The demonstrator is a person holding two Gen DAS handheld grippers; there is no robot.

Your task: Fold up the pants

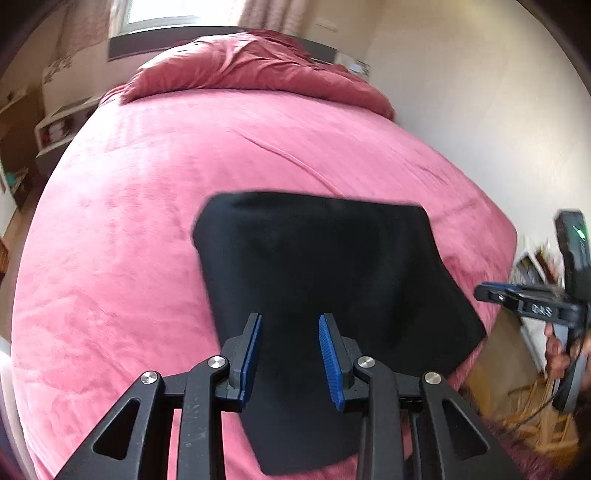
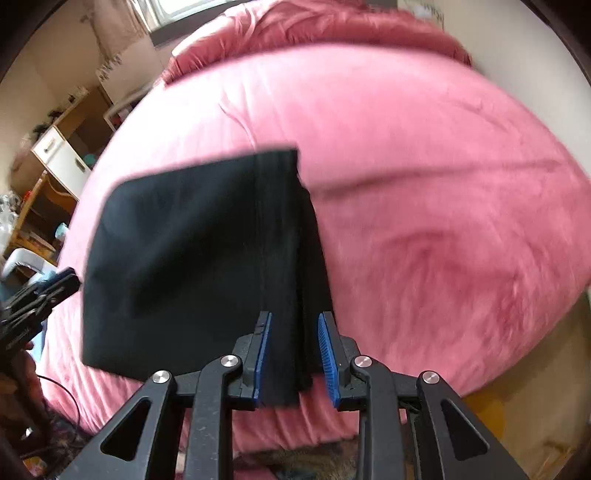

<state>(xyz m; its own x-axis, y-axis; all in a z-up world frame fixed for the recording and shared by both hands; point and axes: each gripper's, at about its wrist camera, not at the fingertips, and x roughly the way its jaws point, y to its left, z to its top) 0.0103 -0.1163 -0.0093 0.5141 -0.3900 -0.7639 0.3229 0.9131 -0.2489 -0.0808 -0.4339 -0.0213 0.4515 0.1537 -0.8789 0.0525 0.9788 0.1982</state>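
Bedroom scene: one bed with a pink velvety bedspread (image 1: pixel 155 206), one rumpled darker pink duvet (image 1: pixel 243 66) bunched at the far end under a window (image 1: pixel 159 14). White-and-wood shelving (image 2: pixel 62 155) stands off the left side.

One pair of black fabric pants (image 1: pixel 317 266), folded into a compact rectangle, lies flat on the near right part of the bed, near its edge. One seam strip runs along its right side in the right wrist view.

Two units. Left hand-held gripper (image 1: pixel 290 362): blue pads partly apart, hovering over the near part of the pants, nothing clamped, released. Right hand-held gripper (image 2: pixel 295 360): pads partly apart, straddling the pants' seam edge; cloth sits between them but neither pad visibly presses it, so released. Contact with the cloth unclear through motion blur.
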